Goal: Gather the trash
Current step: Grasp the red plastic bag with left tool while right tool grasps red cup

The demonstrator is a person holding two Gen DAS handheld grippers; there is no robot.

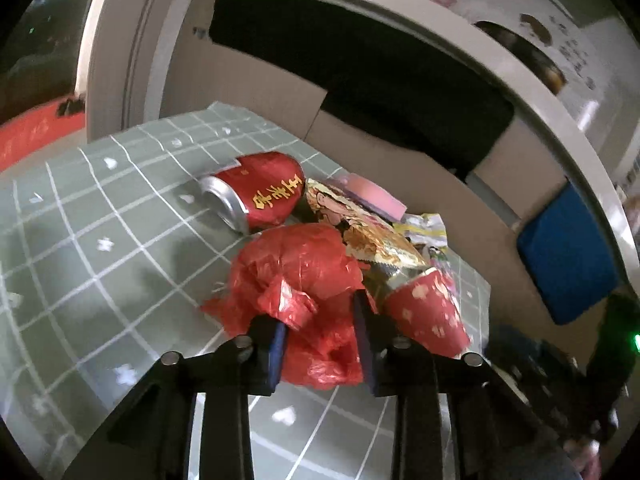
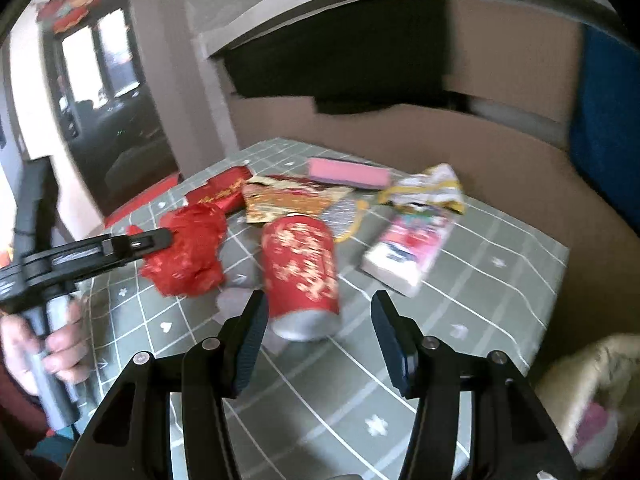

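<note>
My left gripper (image 1: 320,320) is shut on a crumpled red plastic bag (image 1: 296,276), which also shows in the right wrist view (image 2: 188,252), held by the left gripper (image 2: 166,236) just above the table. My right gripper (image 2: 318,328) is open, its fingers on either side of the near end of a red can with gold print (image 2: 302,276) lying on the table; the can also shows in the left wrist view (image 1: 428,314). A second red can (image 1: 256,192) lies behind the bag. A gold snack wrapper (image 2: 288,198), a pink sponge (image 2: 348,174) and a tissue pack (image 2: 408,252) lie beyond.
The table has a grey-green checked cloth (image 2: 320,400). A cardboard box wall (image 2: 400,132) stands behind the table. A crumpled yellow-white wrapper (image 2: 428,190) lies at the far right. A pale bag (image 2: 592,392) sits low beside the table's right edge.
</note>
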